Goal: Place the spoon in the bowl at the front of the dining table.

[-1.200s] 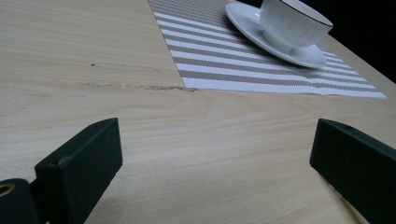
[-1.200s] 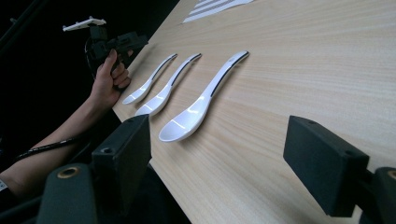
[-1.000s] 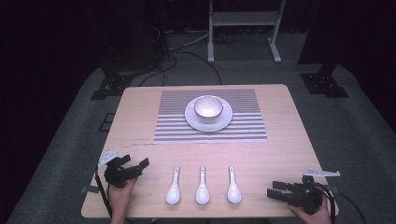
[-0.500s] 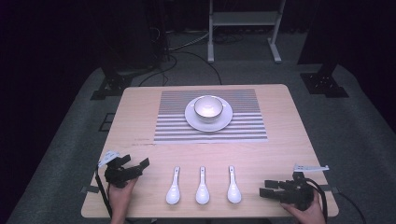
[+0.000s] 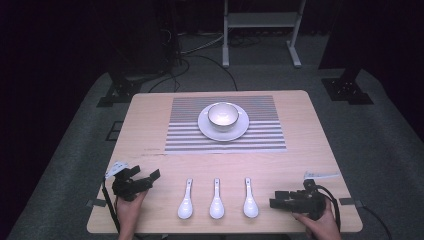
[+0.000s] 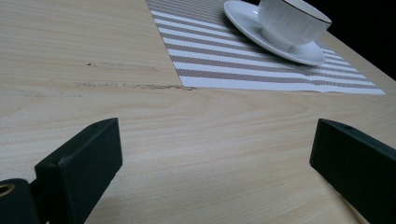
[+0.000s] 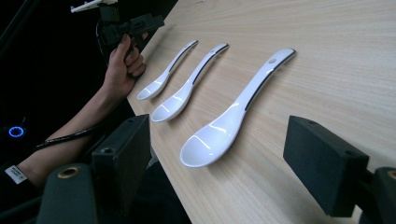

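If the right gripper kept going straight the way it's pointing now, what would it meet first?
Most likely the nearest white spoon: the right gripper is open and aimed at its bowl end, with bare table between. The exact gap is hard to judge.

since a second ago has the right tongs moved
Yes. The right tongs have slid left toward the nearest spoon, closing the gap along the table's front edge.

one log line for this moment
right gripper: open, facing right spoon, apart | left gripper: open, idle | three spoons in row | bowl on saucer
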`<state>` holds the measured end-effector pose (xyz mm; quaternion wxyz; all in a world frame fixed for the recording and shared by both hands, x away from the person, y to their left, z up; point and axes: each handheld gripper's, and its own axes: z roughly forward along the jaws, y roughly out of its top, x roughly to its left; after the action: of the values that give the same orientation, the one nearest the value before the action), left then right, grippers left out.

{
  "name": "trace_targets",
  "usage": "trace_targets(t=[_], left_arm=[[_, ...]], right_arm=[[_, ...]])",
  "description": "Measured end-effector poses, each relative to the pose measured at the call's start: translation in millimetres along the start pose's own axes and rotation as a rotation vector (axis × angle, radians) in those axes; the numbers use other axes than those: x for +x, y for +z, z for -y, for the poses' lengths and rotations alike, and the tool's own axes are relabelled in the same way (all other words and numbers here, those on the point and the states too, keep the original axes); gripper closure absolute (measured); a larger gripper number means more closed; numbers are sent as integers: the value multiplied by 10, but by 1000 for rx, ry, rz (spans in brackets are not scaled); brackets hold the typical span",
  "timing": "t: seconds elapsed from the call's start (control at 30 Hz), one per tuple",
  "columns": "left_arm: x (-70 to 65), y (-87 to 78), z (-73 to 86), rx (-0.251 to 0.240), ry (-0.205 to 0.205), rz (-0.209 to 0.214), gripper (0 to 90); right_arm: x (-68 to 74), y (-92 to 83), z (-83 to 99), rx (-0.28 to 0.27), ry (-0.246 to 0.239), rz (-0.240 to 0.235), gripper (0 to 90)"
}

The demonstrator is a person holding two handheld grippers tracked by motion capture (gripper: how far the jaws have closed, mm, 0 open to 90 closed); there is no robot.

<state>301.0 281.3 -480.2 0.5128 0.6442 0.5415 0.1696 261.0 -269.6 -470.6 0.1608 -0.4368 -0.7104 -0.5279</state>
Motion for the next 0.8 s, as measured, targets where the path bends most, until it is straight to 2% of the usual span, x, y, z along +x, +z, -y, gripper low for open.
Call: trace_targets(t=[0.2, 0.8], left_arm=[[0, -1, 0, 0, -1, 0, 10], [-1, -2, 0, -2, -2, 2, 10]], right_arm=[[30, 125, -80, 21, -20, 11, 225], [16, 344, -205, 57, -5, -7, 232]])
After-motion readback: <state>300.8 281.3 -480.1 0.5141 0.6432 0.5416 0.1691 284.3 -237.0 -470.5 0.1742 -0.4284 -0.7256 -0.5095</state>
